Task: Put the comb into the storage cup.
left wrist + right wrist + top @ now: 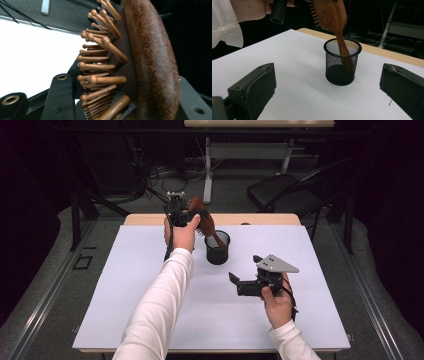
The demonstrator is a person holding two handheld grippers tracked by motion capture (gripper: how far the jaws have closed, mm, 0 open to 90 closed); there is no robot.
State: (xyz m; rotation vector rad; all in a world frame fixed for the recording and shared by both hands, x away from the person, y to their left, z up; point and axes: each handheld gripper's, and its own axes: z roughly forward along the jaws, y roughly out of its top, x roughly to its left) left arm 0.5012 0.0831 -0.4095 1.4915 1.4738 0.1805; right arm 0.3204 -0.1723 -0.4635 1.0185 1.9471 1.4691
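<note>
A wooden brush with knobbed pins slants handle-first into a round black mesh cup. The left tool grips its head; the right tool hangs wide open, holding nothing.

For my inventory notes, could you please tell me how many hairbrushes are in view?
1. The wooden hairbrush is clamped by its head in the left tool, its handle dipping into the black mesh cup on the white table. Nothing else can be made out inside the cup.
</note>
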